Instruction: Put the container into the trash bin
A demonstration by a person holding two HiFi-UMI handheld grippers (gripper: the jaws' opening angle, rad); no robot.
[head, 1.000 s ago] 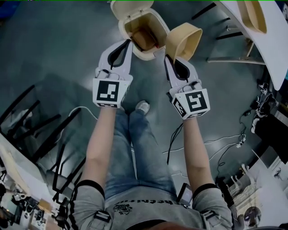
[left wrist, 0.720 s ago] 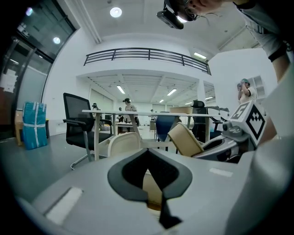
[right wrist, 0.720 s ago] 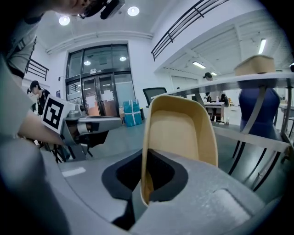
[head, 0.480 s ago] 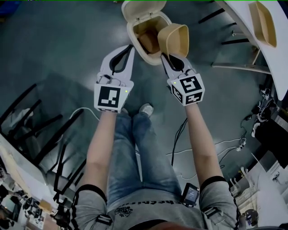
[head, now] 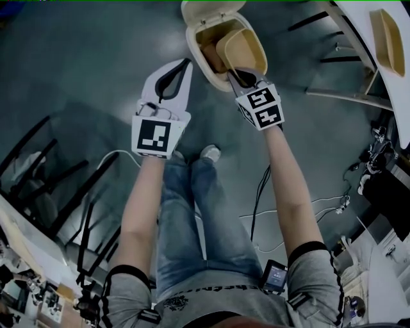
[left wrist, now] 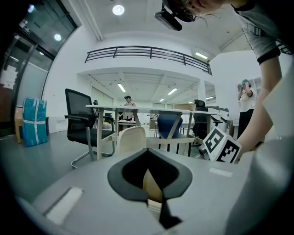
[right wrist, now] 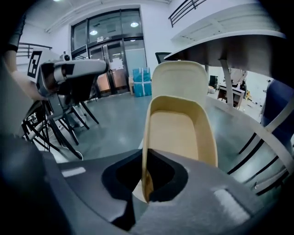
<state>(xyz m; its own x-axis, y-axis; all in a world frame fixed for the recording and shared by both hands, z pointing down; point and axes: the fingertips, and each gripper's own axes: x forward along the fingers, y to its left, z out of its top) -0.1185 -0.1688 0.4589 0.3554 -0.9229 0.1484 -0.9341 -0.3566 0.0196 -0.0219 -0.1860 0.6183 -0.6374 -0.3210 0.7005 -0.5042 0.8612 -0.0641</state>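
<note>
The cream trash bin [head: 200, 51] stands on the floor at the top of the head view with its lid [head: 210, 9] flipped open. A tan container [head: 243, 49] hangs tilted over the bin's mouth, partly inside the rim. My right gripper [head: 239, 75] is shut on its near wall. In the right gripper view the container [right wrist: 177, 131] rises from the right gripper [right wrist: 146, 158], with the bin's lid [right wrist: 177, 75] behind it. My left gripper [head: 177, 69] is shut and holds nothing, left of the bin. In the left gripper view the left gripper [left wrist: 148, 153] points at the bin [left wrist: 131, 137].
A white table [head: 405, 90] at the upper right carries another tan container [head: 387, 32]. Black chairs [head: 45, 173] crowd the left. Cables [head: 256, 192] lie on the floor by the person's shoes [head: 204, 154]. The right gripper's marker cube [left wrist: 222, 144] shows in the left gripper view.
My right gripper has carried the container left and forward, from beside the bin to over its open mouth. The left gripper has hardly moved.
</note>
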